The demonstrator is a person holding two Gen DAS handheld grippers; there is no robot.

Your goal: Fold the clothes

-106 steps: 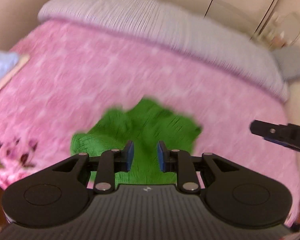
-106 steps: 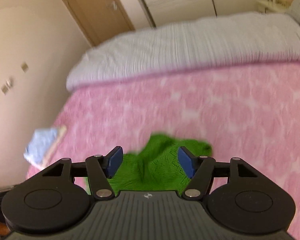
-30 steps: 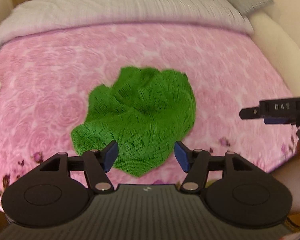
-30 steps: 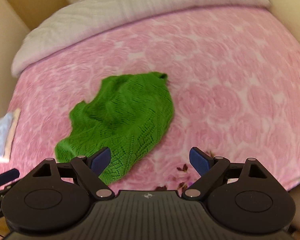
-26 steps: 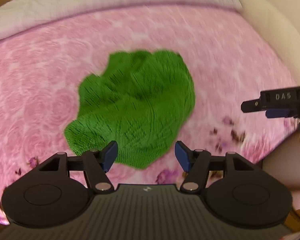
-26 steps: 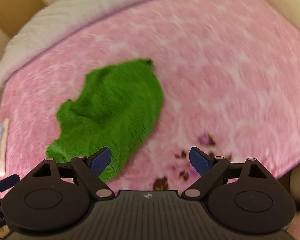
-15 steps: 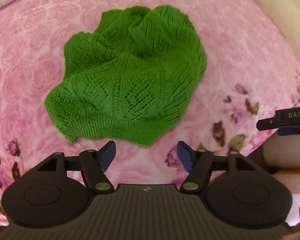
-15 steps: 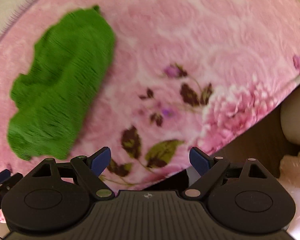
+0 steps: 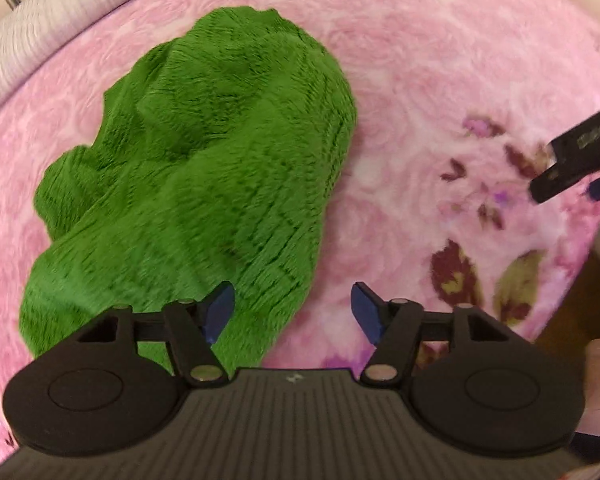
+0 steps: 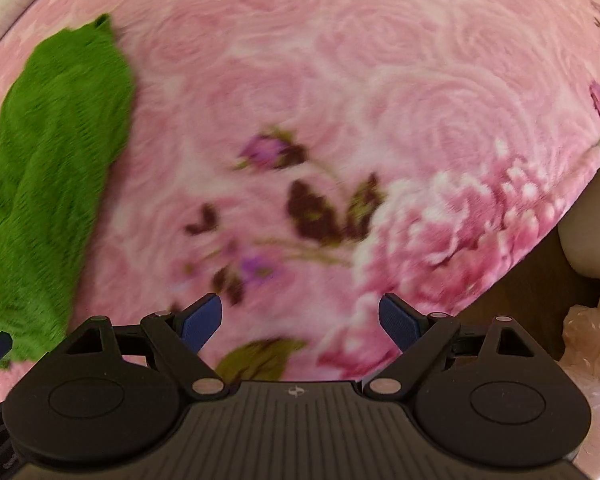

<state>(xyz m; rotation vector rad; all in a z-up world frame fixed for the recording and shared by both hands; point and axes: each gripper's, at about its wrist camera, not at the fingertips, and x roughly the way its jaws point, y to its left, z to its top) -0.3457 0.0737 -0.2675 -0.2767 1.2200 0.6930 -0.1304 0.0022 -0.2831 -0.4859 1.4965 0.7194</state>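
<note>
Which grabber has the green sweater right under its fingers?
The left gripper: its open fingers hang over the near edge of the green sweater. The right gripper has only the pink blanket beneath it, sweater off to its side.

A pink rose-patterned blanket (image 9: pixel 420 60) is spread across the bed, printed with dark leaves and purple buds (image 10: pixel 324 204) near its edge. A white ribbed cover (image 9: pixel 40 56) is seen beyond it.

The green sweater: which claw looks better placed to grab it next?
Probably left. The left claw is open right over the green sweater; the open right claw hangs over bare pink blanket.
</note>
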